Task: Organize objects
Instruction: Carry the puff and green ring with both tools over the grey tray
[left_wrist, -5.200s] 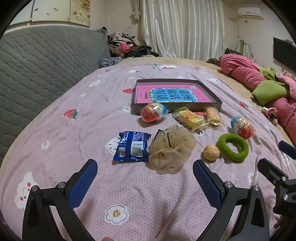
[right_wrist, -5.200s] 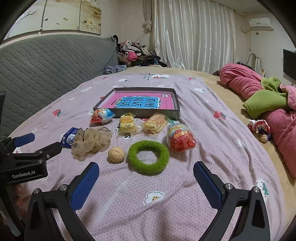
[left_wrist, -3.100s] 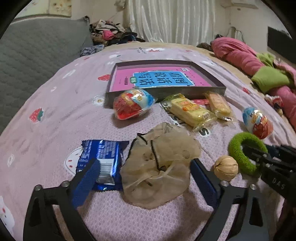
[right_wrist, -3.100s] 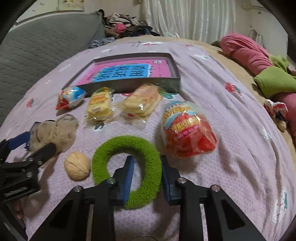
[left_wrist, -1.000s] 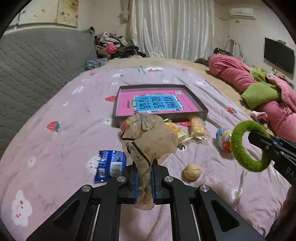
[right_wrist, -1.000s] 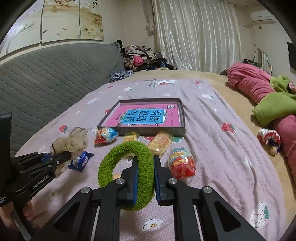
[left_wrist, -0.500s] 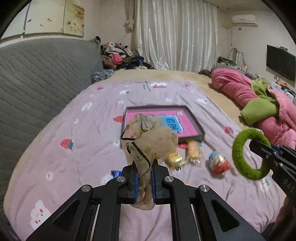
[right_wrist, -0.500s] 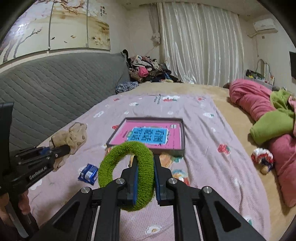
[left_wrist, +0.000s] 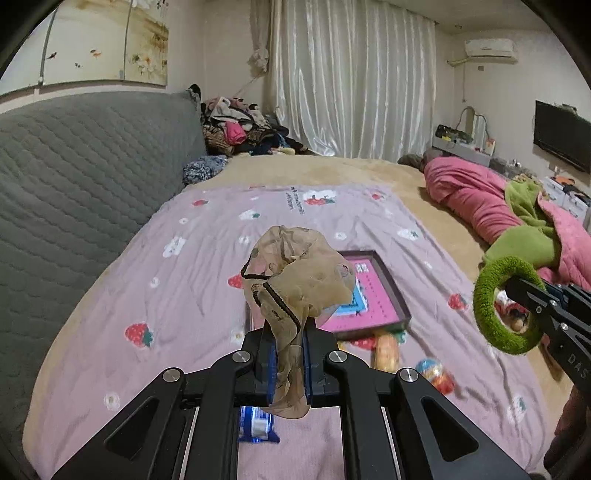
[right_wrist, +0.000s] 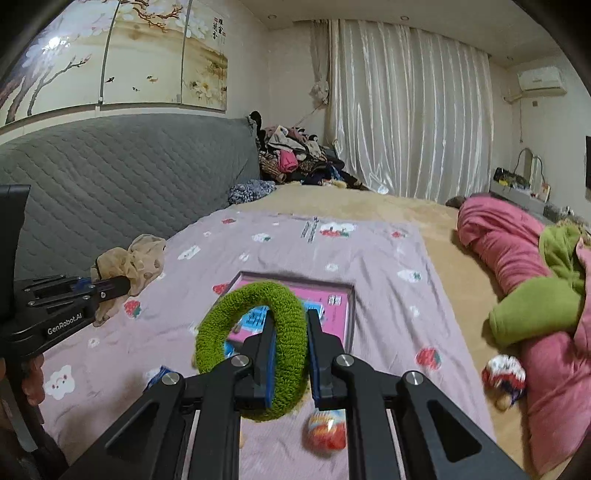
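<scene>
Beige sheer mesh pouch (left_wrist: 295, 273) hangs clamped in my closed left gripper (left_wrist: 288, 354); my right gripper (right_wrist: 290, 354), closed, pinches the fuzzy green ring (right_wrist: 255, 343). Both are held clear above the bed, facing the shallow pink-lined box (left_wrist: 384, 295), probably their destination.

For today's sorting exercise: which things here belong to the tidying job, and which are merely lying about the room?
Job: crumpled beige mesh pouch in the left claw; fuzzy green ring in the right claw; shallow dark-rimmed pink tray; blue snack packet.

Lying about: pink quilt; clothes heap; white curtains.
</scene>
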